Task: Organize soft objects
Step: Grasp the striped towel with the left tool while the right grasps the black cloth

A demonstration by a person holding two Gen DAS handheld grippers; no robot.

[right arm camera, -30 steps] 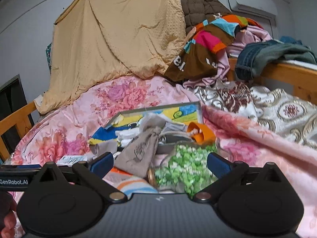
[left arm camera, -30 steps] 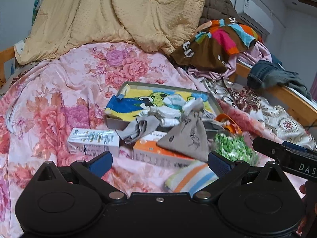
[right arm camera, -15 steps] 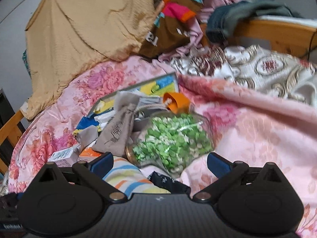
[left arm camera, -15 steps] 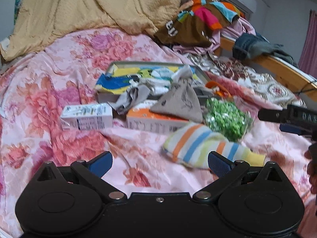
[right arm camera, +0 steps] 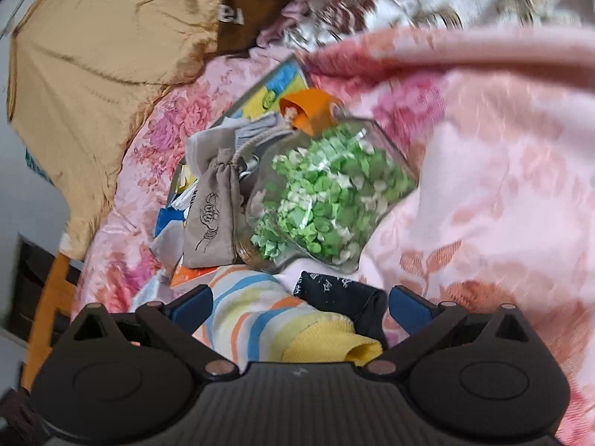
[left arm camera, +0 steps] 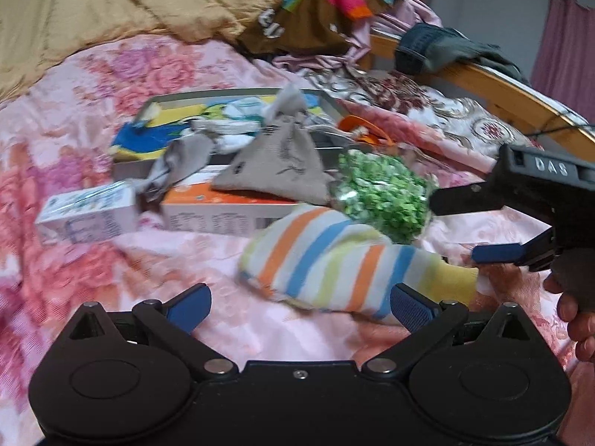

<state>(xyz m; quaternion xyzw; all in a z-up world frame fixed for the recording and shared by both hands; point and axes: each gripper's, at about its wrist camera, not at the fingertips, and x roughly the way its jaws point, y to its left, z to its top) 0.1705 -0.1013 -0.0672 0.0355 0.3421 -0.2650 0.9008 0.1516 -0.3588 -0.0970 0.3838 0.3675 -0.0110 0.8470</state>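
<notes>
A striped sock point(left arm camera: 334, 256) with a yellow cuff lies on the pink floral bedspread point(left arm camera: 111, 260). My left gripper point(left arm camera: 297, 303) is open, just in front of it. My right gripper point(right arm camera: 299, 303) is open with the sock's yellow cuff point(right arm camera: 331, 342) and a black sock point(right arm camera: 342, 293) between its fingers; in the left wrist view it point(left arm camera: 461, 226) sits at the cuff end. A grey drawstring pouch point(left arm camera: 279, 163) and a grey sock point(left arm camera: 178, 163) hang over the edge of a shallow box point(left arm camera: 238, 94) with a cartoon lining.
A glass jar of green paper stars point(right arm camera: 327, 200) with an orange lid point(right arm camera: 305, 107) lies beside the pouch. An orange-and-white carton point(left arm camera: 215, 208) and a small white carton point(left arm camera: 89, 212) lie before the box. A tan blanket point(left arm camera: 130, 3) and clothes point(left arm camera: 319, 11) are piled behind.
Both grippers have moved forward and down towards the striped sock. The right gripper has tilted down and come around the sock's yellow cuff. The objects on the bed have not moved.
</notes>
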